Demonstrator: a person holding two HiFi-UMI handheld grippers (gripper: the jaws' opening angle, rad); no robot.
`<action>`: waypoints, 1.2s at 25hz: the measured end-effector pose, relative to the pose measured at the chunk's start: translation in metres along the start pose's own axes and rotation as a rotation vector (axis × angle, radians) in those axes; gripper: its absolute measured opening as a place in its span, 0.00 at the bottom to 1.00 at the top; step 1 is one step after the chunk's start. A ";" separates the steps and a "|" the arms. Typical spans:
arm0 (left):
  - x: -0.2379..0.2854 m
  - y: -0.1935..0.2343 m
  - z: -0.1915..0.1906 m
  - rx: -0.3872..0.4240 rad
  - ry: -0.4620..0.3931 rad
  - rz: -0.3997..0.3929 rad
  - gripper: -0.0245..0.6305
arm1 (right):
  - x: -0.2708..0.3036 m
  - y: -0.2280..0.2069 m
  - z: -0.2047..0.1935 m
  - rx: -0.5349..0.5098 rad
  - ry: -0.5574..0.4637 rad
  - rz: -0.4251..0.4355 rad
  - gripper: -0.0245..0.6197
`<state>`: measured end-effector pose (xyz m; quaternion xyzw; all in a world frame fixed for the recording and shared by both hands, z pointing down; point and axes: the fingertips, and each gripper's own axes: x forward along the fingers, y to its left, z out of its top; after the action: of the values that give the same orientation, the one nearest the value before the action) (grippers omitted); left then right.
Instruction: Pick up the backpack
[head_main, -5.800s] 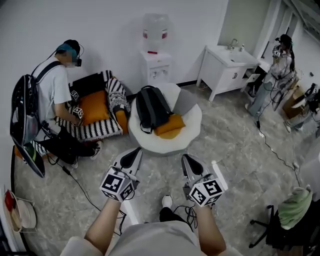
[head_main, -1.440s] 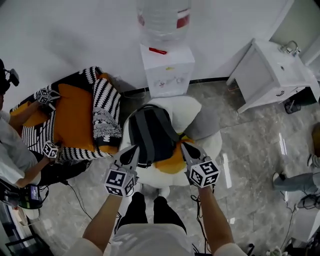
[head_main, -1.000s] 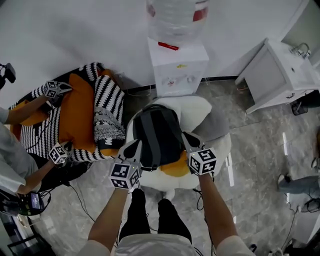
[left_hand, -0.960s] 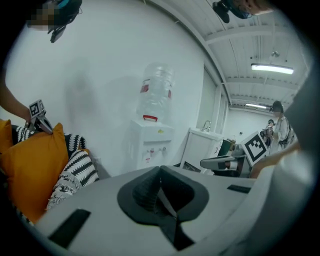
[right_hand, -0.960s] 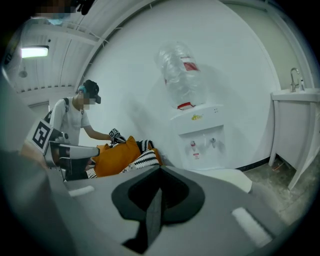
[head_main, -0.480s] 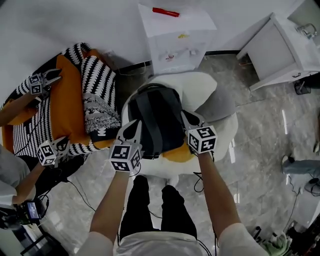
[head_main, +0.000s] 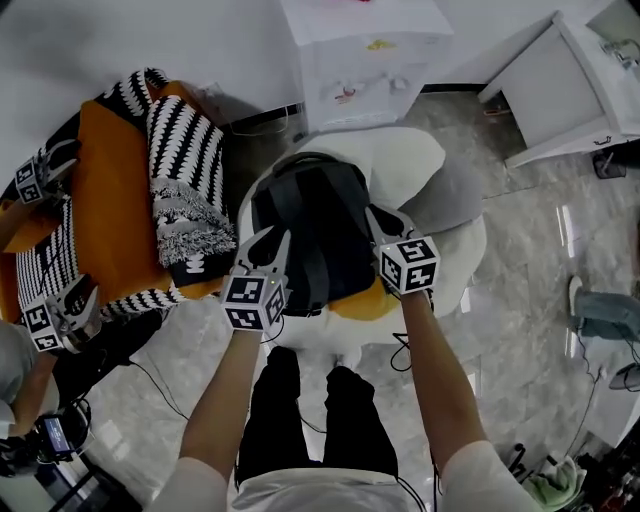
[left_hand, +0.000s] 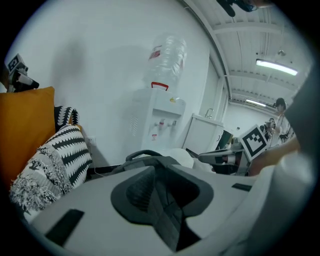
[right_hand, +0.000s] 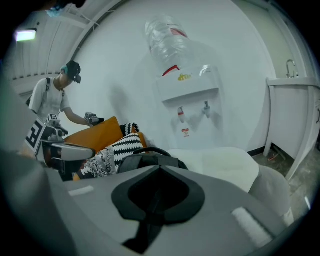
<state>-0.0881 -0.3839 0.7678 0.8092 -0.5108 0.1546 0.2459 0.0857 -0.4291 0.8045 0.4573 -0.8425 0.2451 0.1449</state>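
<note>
Mid-frame in the head view, the backpack (head_main: 310, 230) lies on a round chair (head_main: 465, 265). The left gripper (head_main: 270, 240) is at its left edge, the right gripper (head_main: 380, 218) at its right edge. Behind the chair, top centre, stands a water dispenser (head_main: 365, 50). Cushions (head_main: 185, 190) lie to the left, and a cabinet (head_main: 575, 85) stands upper right.
</note>
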 end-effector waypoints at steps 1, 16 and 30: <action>0.004 0.003 -0.005 -0.002 0.007 -0.002 0.16 | 0.005 -0.003 -0.002 -0.011 0.001 -0.005 0.04; 0.060 0.041 -0.075 -0.014 0.086 -0.009 0.32 | 0.052 -0.032 -0.050 -0.085 0.025 -0.021 0.40; 0.085 0.037 -0.091 -0.050 0.074 -0.106 0.29 | 0.074 -0.029 -0.069 -0.115 0.043 0.060 0.36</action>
<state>-0.0851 -0.4108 0.8951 0.8224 -0.4614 0.1586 0.2926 0.0712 -0.4568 0.9055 0.4172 -0.8653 0.2103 0.1815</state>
